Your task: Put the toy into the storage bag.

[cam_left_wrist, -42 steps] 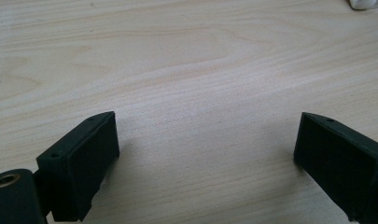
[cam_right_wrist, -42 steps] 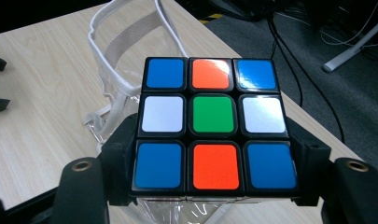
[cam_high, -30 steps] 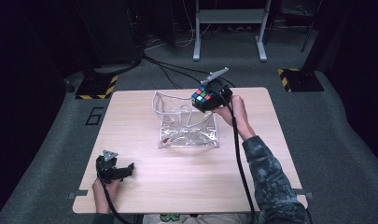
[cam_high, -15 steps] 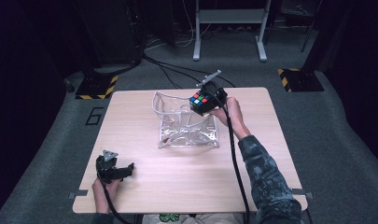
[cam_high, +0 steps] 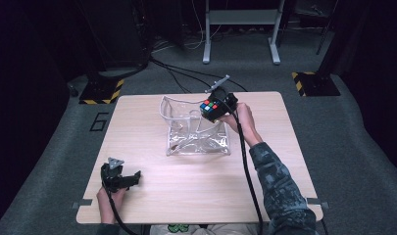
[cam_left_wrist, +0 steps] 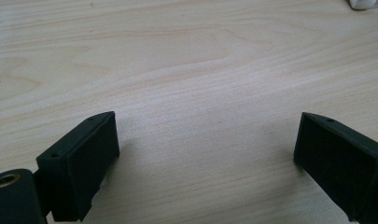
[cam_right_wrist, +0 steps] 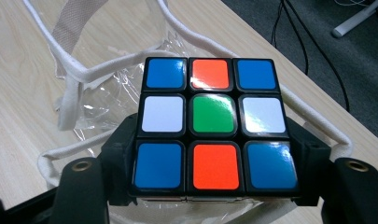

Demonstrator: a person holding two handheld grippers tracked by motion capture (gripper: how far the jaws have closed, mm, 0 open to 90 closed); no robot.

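Observation:
My right gripper (cam_high: 216, 108) is shut on a puzzle cube (cam_high: 211, 108) with black edges and coloured stickers. It holds the cube over the far right corner of a clear plastic bag (cam_high: 196, 134) with white trim, which stands open on the wooden table (cam_high: 264, 161). In the right gripper view the cube (cam_right_wrist: 213, 126) shows blue, orange, white and green stickers, the two jaws press its sides, and the bag (cam_right_wrist: 98, 93) lies beneath. My left gripper (cam_high: 129, 179) rests near the table's front left corner, jaws wide apart. Bare wood lies between its jaws (cam_left_wrist: 205, 154).
Dark grey carpet surrounds the table. Cables (cam_high: 186, 73) run across the floor behind it, toward a white stand's legs (cam_high: 240, 36). Yellow-and-black striped feet (cam_high: 100, 90) sit at the far left and far right.
My right gripper has carried the cube slightly leftward and toward me, further over the bag's opening. The left gripper has stayed put.

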